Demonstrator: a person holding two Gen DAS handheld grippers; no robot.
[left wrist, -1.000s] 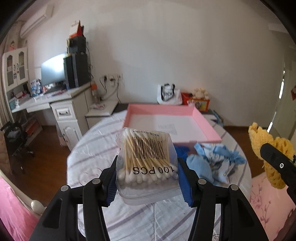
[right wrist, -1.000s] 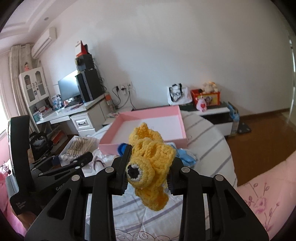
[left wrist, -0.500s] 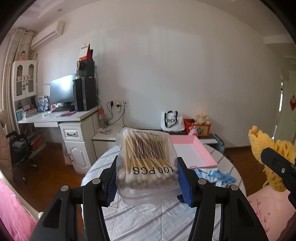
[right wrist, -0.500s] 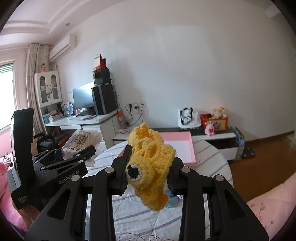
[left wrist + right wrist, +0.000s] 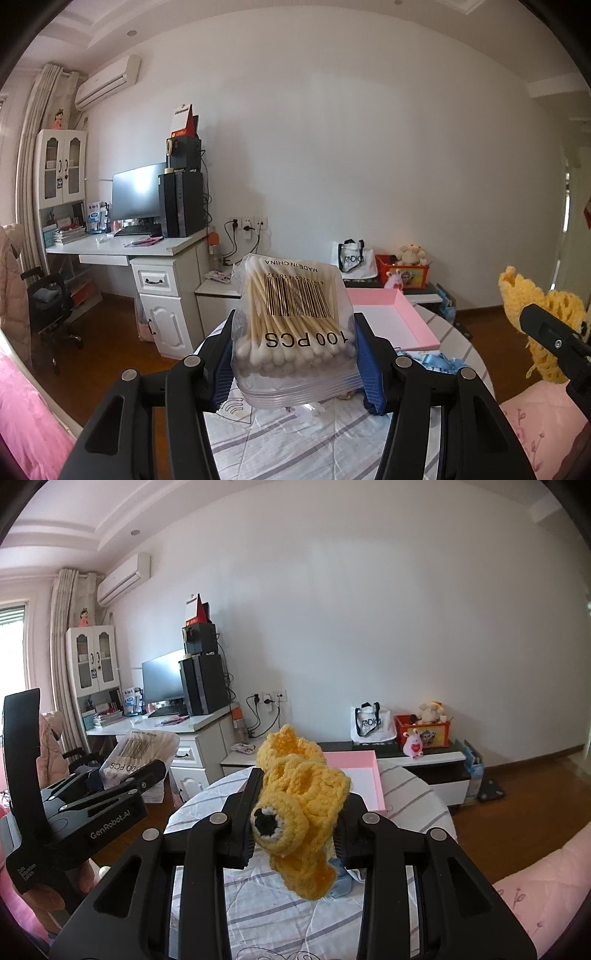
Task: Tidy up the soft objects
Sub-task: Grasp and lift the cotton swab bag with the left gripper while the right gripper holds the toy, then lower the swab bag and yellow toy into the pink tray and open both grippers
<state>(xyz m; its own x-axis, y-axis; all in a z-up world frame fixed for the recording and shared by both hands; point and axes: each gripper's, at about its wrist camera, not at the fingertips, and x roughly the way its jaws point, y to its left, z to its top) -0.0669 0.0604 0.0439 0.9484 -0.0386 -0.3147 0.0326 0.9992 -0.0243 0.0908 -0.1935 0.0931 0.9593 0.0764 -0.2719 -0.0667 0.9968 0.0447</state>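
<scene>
My left gripper (image 5: 293, 354) is shut on a clear bag of cotton swabs (image 5: 291, 325), lifted above the round table (image 5: 280, 443). In the right wrist view that same bag of cotton swabs (image 5: 140, 746) and the left gripper (image 5: 110, 794) show at the left. My right gripper (image 5: 295, 827) is shut on a yellow crocheted toy (image 5: 299, 812) with a black-and-white eye; the yellow crocheted toy (image 5: 535, 317) also shows at the right edge of the left wrist view. A pink tray (image 5: 402, 321) lies on the far side of the table. Blue soft items (image 5: 432, 362) lie near it.
The round table (image 5: 413, 786) carries a striped white cloth. Behind it stand a white desk (image 5: 155, 258) with a monitor and computer tower, a low cabinet (image 5: 436, 760) with a white bag and toys, and a black chair (image 5: 48, 306). Pink bedding (image 5: 546, 886) lies at the lower right.
Both grippers have risen and tilted up with their loads, so the table and pink tray sit lower in view. The left gripper also swung leftward. Both grips are unchanged.
</scene>
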